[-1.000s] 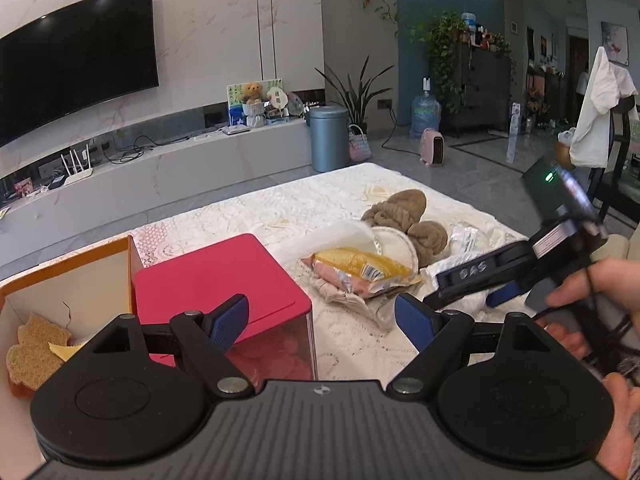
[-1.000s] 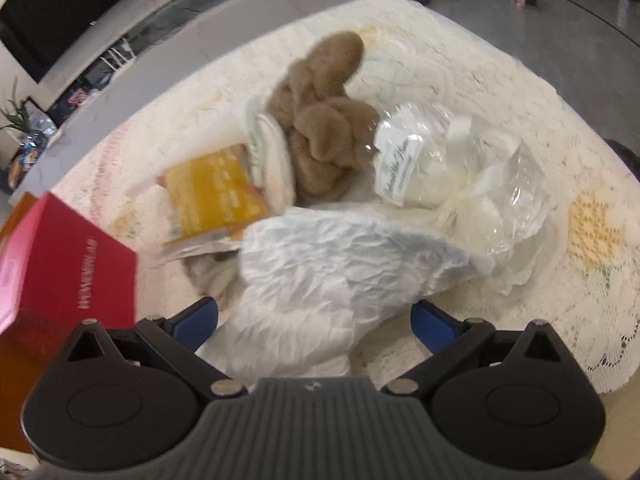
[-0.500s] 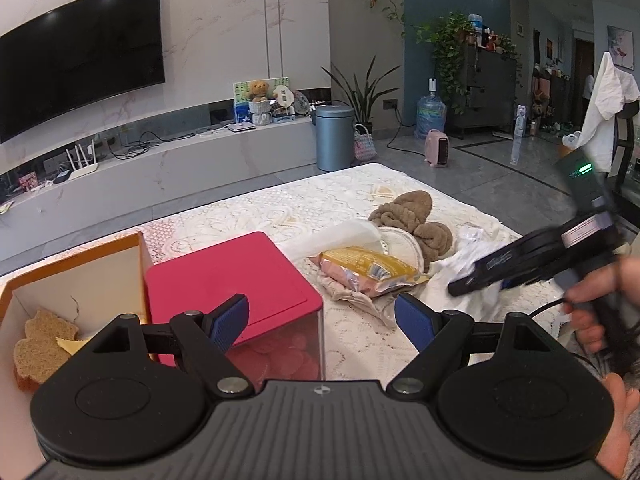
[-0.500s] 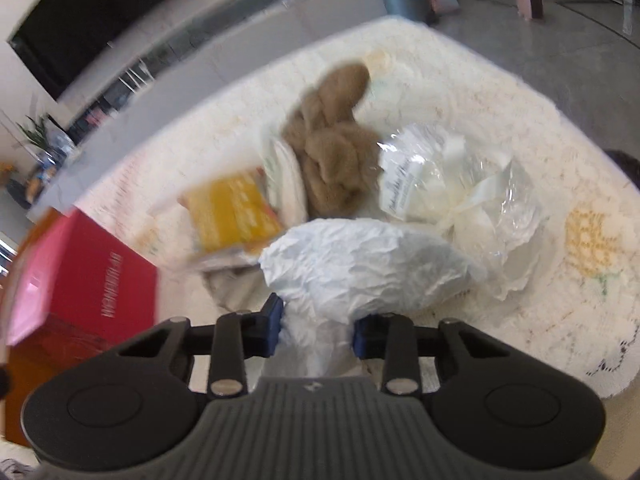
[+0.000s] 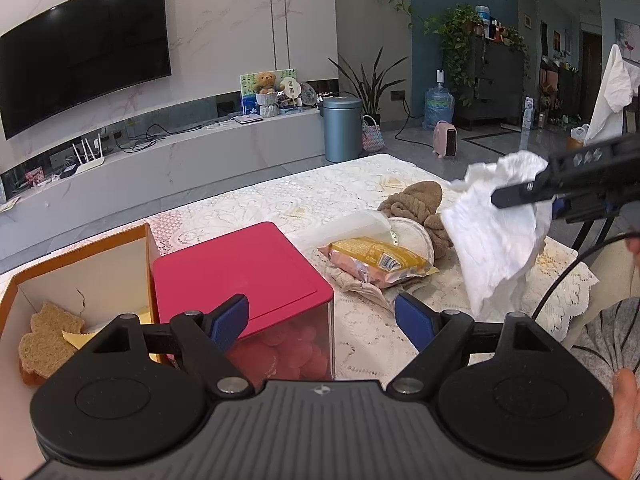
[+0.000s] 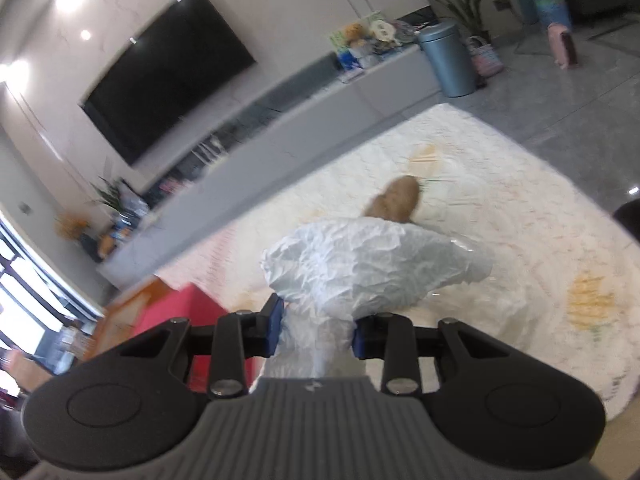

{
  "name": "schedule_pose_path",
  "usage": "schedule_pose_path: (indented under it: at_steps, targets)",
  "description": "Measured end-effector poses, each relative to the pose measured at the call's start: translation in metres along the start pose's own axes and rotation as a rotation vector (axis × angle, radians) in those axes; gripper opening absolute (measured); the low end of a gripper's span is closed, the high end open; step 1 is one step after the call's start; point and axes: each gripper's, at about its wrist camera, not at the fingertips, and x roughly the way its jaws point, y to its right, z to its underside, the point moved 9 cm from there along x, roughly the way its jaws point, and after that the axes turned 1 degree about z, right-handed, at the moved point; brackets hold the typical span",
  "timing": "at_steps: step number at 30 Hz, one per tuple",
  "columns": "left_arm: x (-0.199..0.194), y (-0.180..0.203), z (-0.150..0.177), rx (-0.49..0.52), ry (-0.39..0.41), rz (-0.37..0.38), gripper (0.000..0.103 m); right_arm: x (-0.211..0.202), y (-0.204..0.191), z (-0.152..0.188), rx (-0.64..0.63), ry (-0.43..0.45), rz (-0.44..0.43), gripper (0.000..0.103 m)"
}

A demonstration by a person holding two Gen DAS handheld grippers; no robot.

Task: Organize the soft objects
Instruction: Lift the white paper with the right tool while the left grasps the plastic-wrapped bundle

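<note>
White crumpled tissue [image 6: 360, 264] lifted clear of the tabletop [image 5: 360, 332].
It is pinched at a bunched lower end by the right gripper [image 6: 318, 330] fingers; light, limp and tearable, so a gathered fold is judged best. Left gripper [image 5: 322, 322] fingers are spread, empty.

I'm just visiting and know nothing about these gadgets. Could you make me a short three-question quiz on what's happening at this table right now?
1. True or false: the right tool is clamped on the crumpled white paper and holds it above the table.
2. Which has its lid on? A: the red box. B: the orange box.
3. Fill in: the left tool is ____, with nothing between its blue pads.

Key
1. True: the paper hangs from the pads, clear of the lace cloth.
2. A: the orange box is open, with bread-shaped pieces inside.
3. Open.
</note>
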Motion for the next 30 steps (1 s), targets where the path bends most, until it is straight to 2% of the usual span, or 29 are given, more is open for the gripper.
schedule_pose_path:
  at_steps: [3, 6, 15, 18, 22, 28, 30]
  targets:
    - [0.000, 0.001, 0.000, 0.007, -0.001, 0.000, 0.097, -0.004, -0.010, -0.001, 0.054, 0.000, -0.145, 0.033]
    - [-0.002, 0.003, 0.000, 0.017, 0.001, 0.002, 0.097, -0.012, -0.016, -0.007, 0.061, 0.026, -0.175, 0.033]
    - [0.009, 0.028, -0.017, 0.030, -0.075, 0.025, 0.097, -0.062, -0.007, -0.038, 0.009, 0.213, -0.034, 0.033]
    - [0.013, 0.043, -0.029, 0.064, -0.083, 0.020, 0.097, -0.081, 0.013, -0.047, 0.050, 0.286, 0.008, 0.033]
    - [0.024, 0.068, -0.043, 0.100, -0.091, 0.033, 0.097, -0.098, 0.047, -0.049, 0.112, 0.325, 0.062, 0.033]
    - [0.062, 0.122, -0.046, 0.160, -0.166, 0.125, 0.097, -0.117, 0.090, -0.045, 0.185, 0.377, 0.165, 0.033]
    - [0.076, 0.142, -0.046, 0.174, -0.178, 0.180, 0.097, -0.119, 0.103, -0.042, 0.202, 0.378, 0.191, 0.034]
